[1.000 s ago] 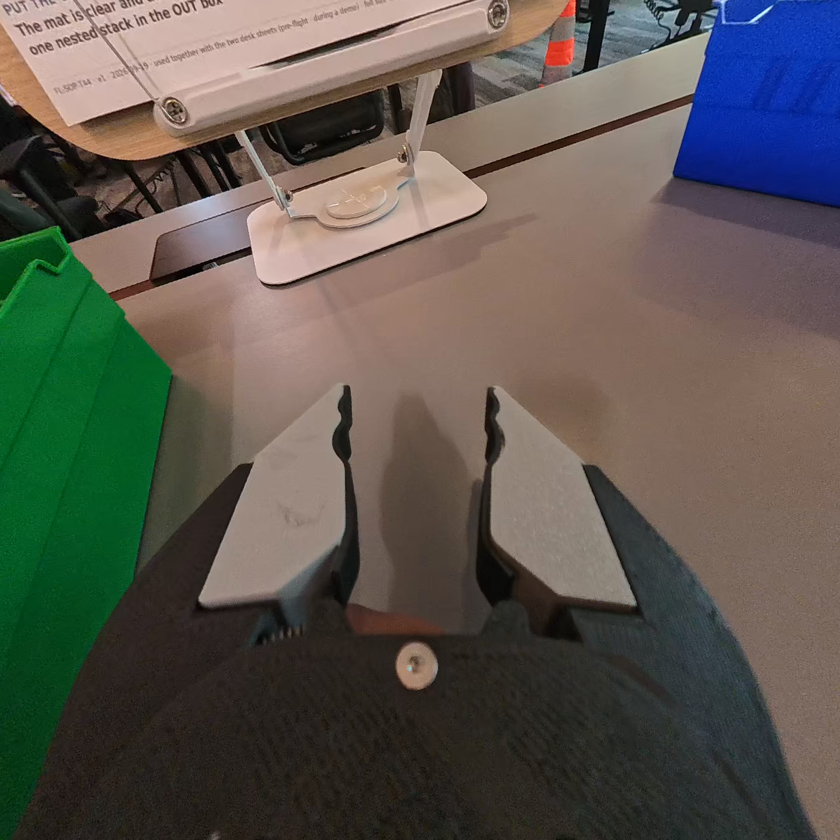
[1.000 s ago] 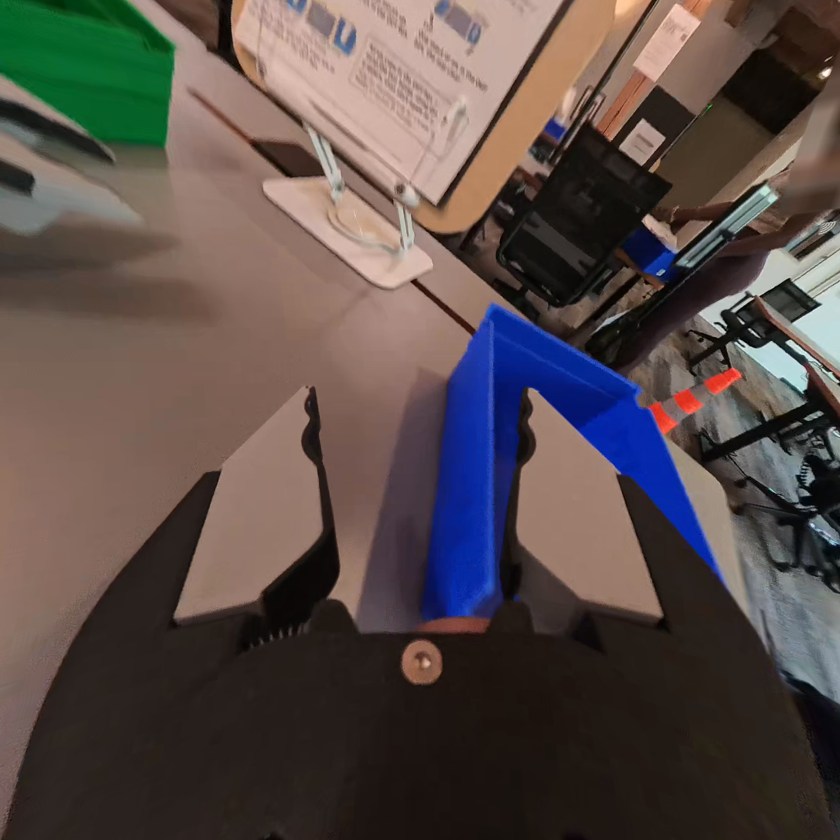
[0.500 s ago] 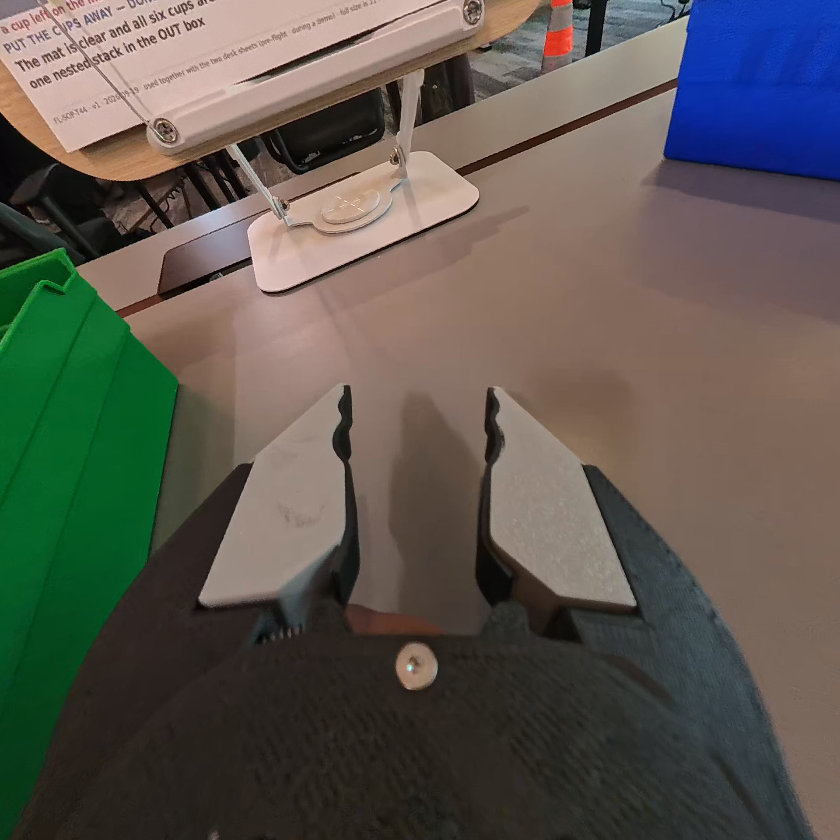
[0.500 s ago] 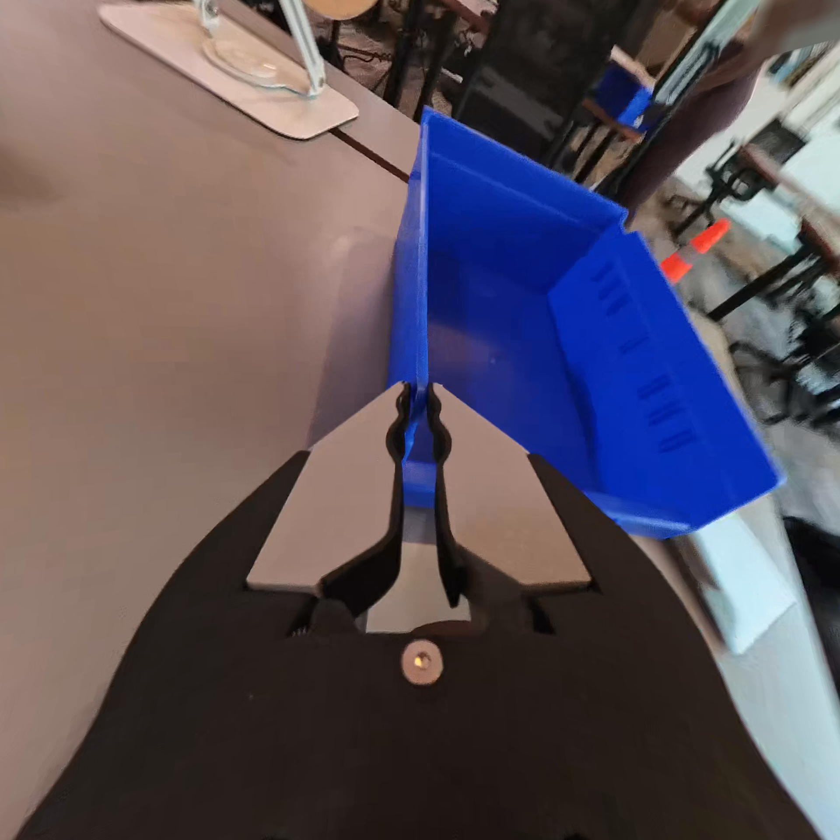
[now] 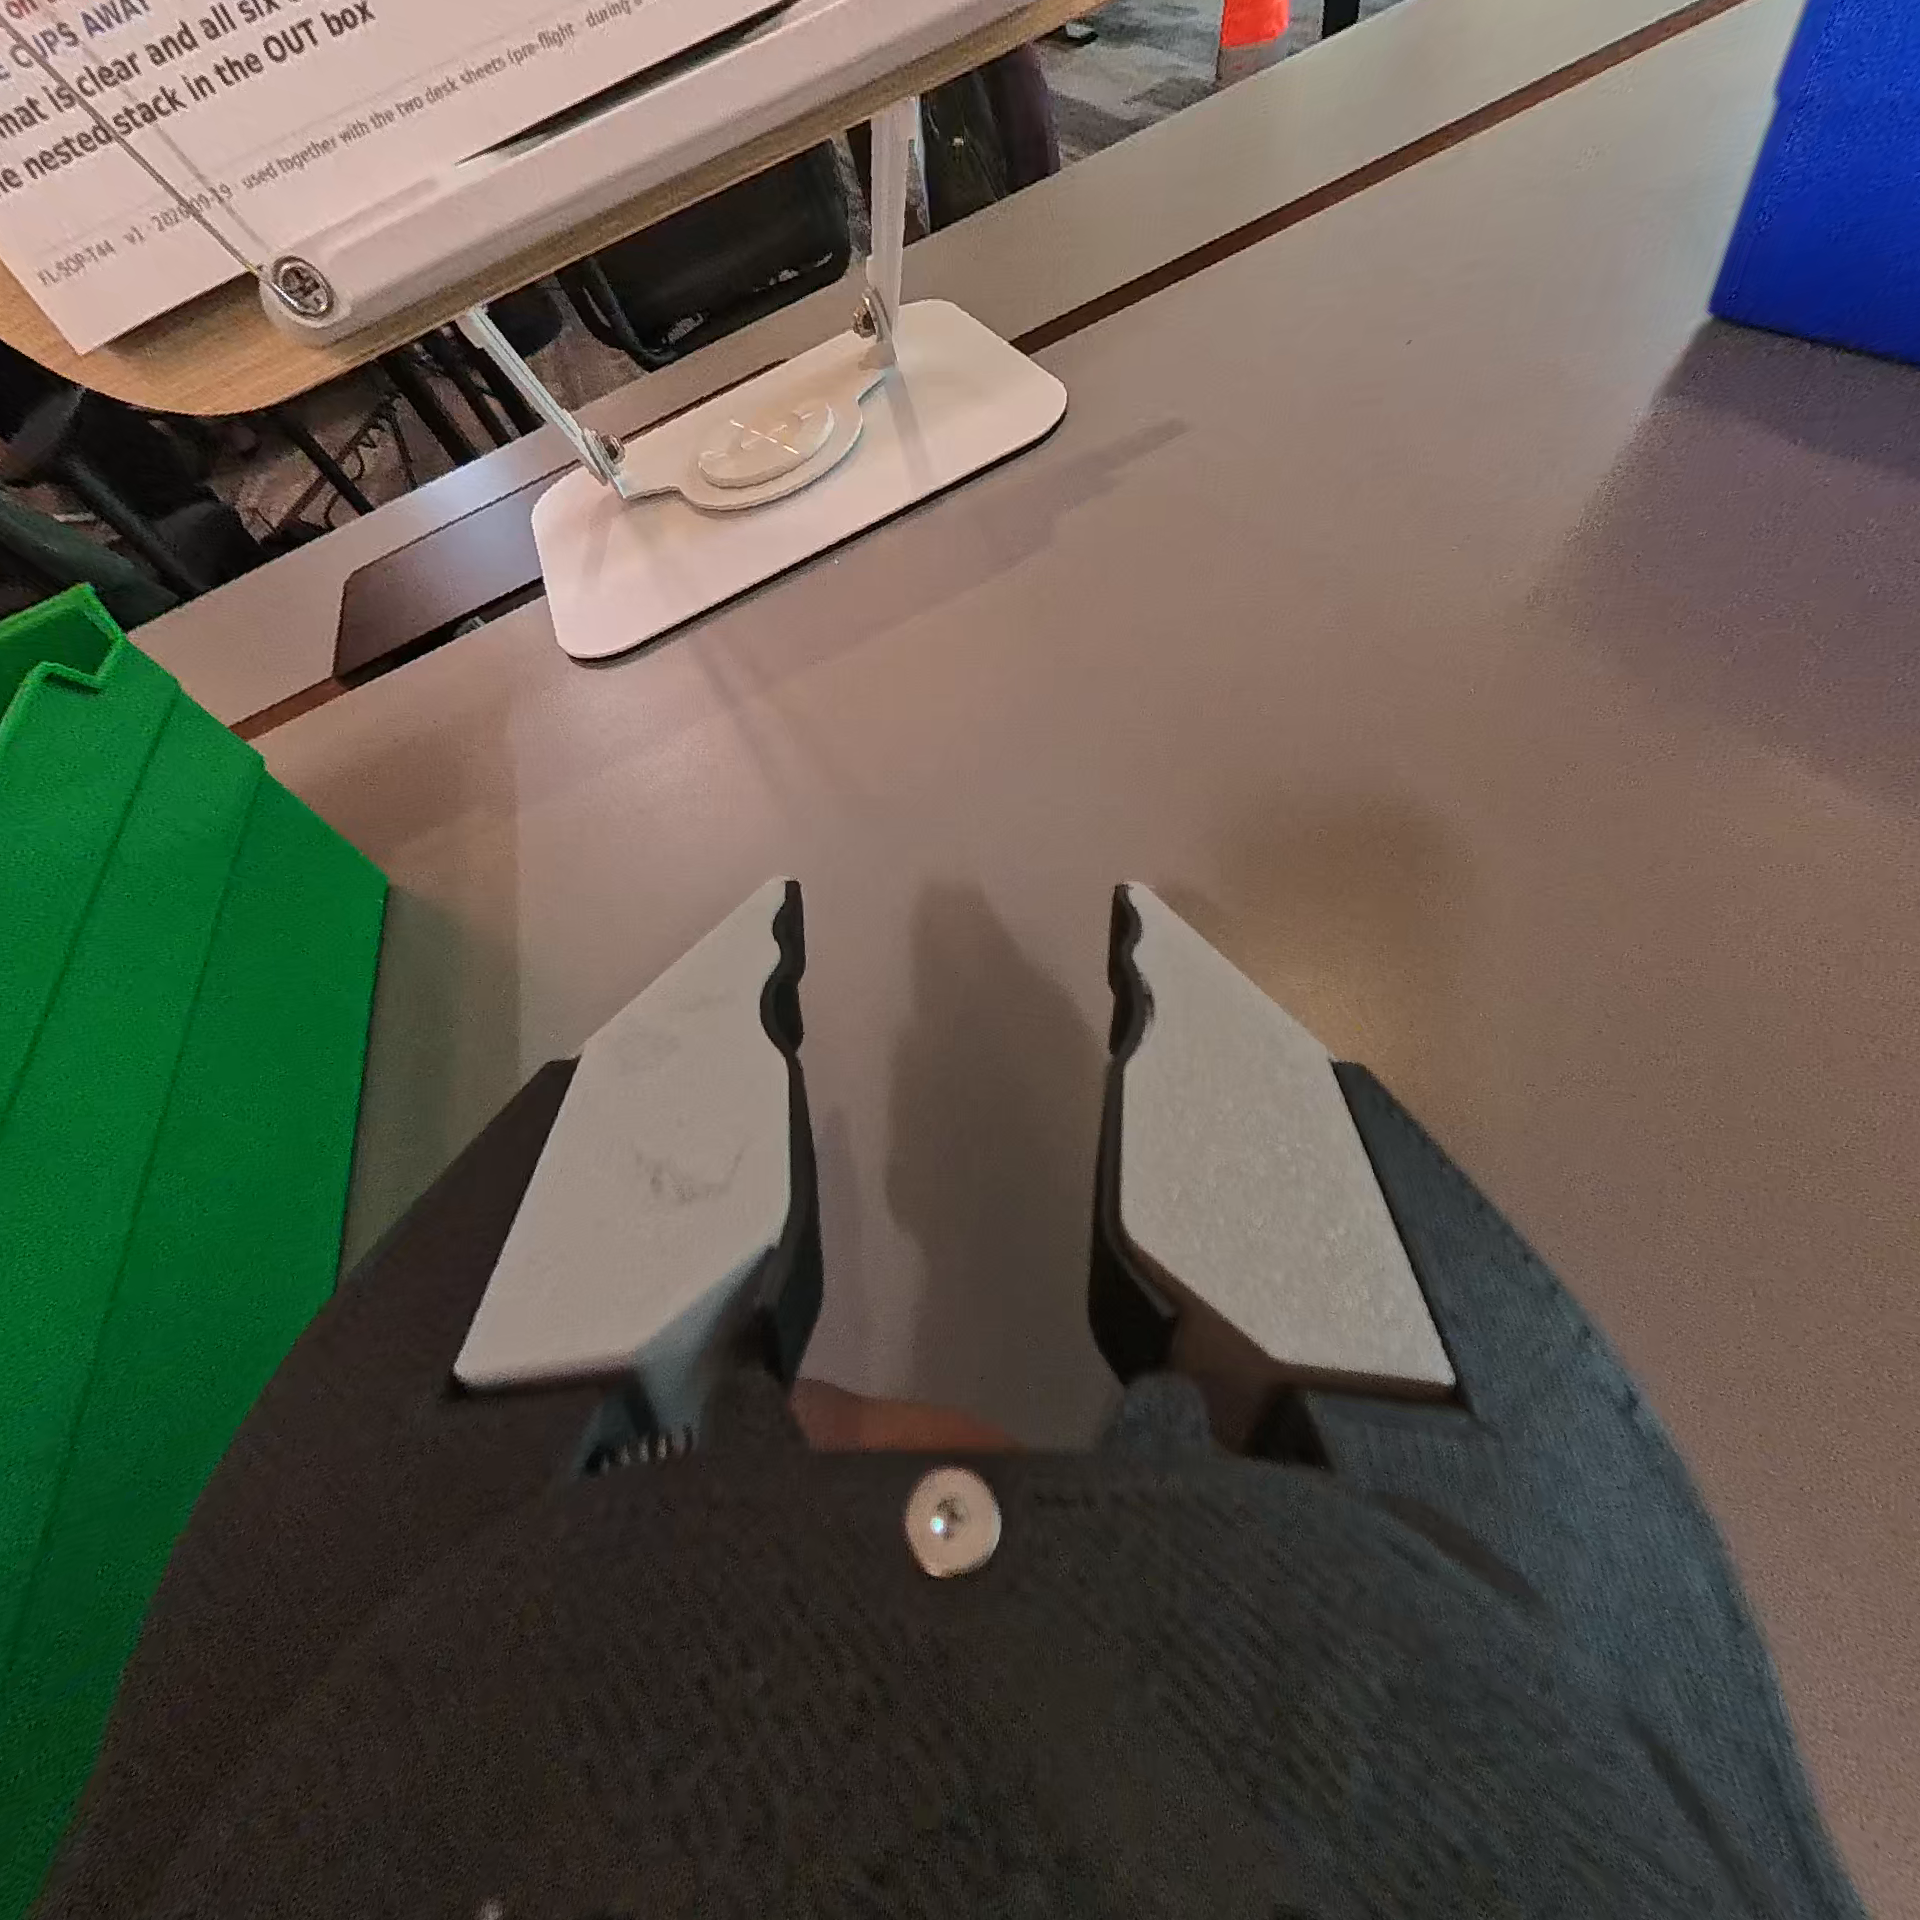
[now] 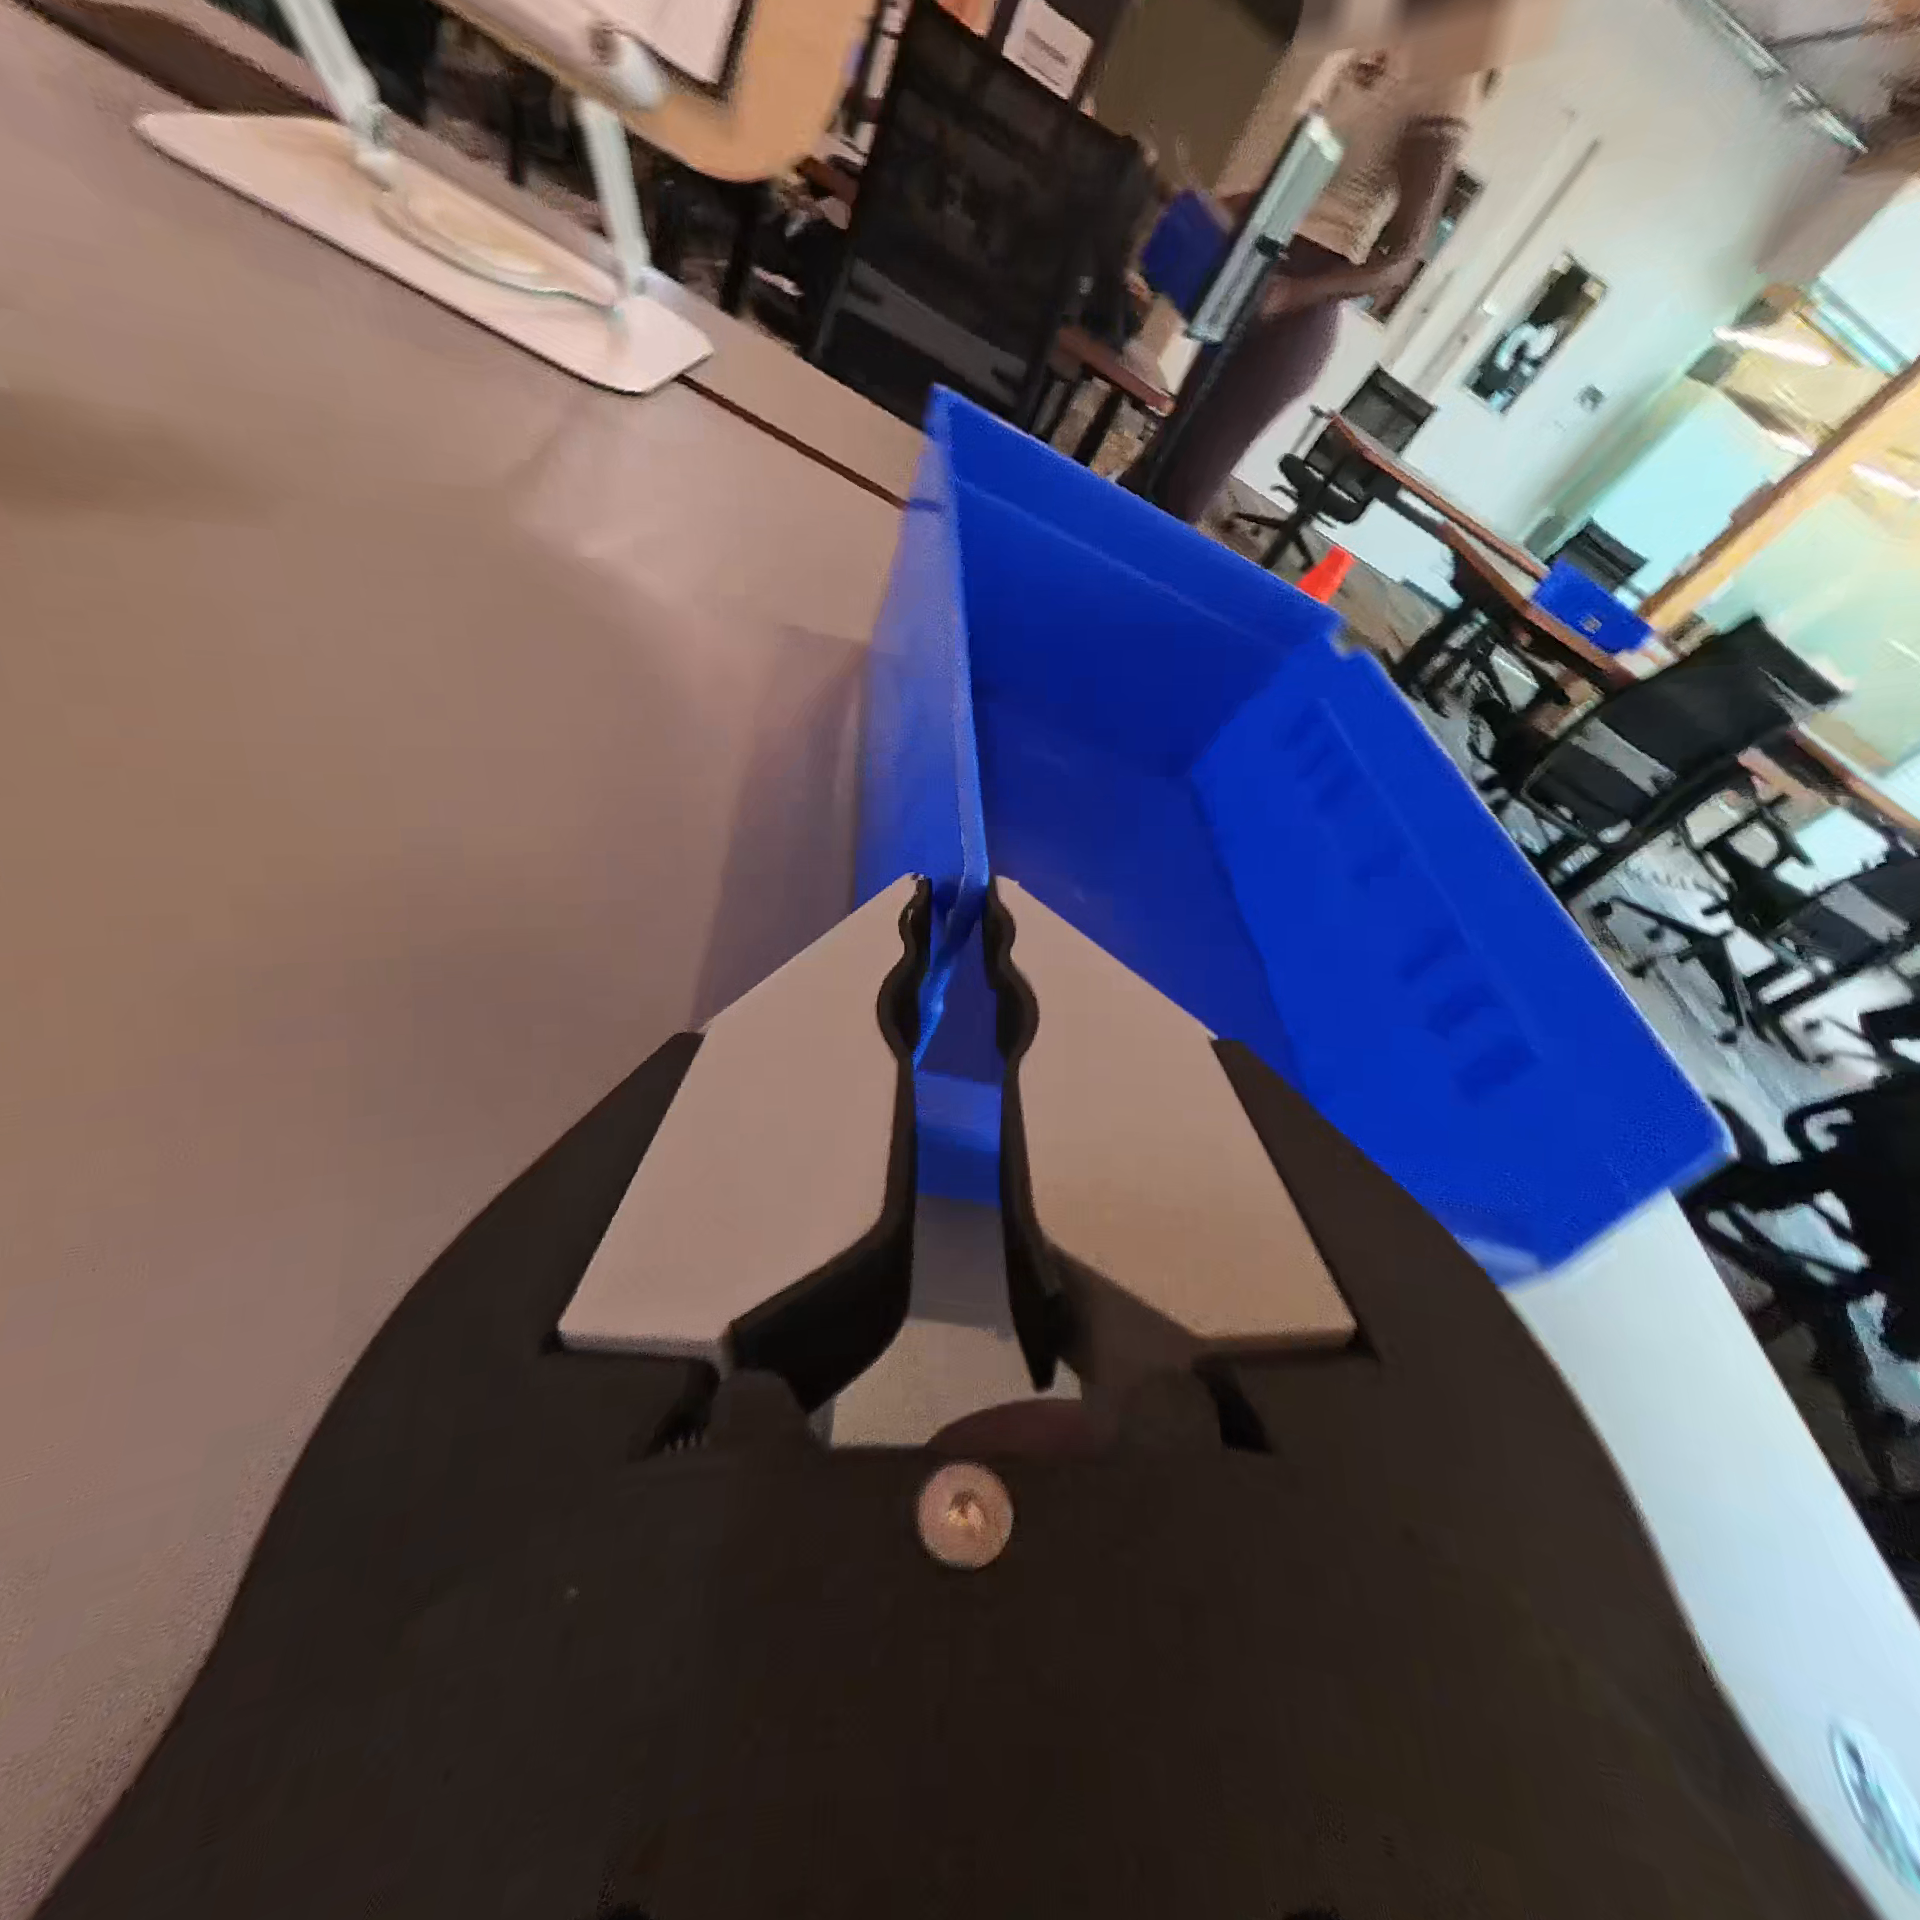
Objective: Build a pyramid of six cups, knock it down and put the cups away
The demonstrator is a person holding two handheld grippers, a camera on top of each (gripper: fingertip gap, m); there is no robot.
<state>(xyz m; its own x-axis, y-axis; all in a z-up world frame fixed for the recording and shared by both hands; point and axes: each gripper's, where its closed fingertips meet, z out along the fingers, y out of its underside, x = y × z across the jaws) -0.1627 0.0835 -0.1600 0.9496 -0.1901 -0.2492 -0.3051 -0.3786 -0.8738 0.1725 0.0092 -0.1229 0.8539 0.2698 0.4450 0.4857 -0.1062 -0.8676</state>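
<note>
No cups show in either view. In the right wrist view my right gripper (image 6: 954, 894) is shut on the near left wall of the blue bin (image 6: 1351, 862), which looks empty inside. The same blue bin shows at the far right edge of the left wrist view (image 5: 1839, 208). My left gripper (image 5: 951, 899) is open and empty, low over the bare grey table (image 5: 1351, 727). A green bin (image 5: 156, 1039) stands close to its left side.
A white stand (image 5: 800, 468) holds a wooden board with a printed sheet (image 5: 260, 125) at the table's far edge; it also shows in the right wrist view (image 6: 436, 229). The table's white right edge (image 6: 1714, 1507) lies beside the blue bin. Office chairs, desks and a person (image 6: 1351, 208) are beyond. One gripper's finger ends stand about 35 centimetres off the other's.
My right gripper closed from open onto the blue bin's wall and its view tilted up. My left gripper stayed open and drifted slightly.
</note>
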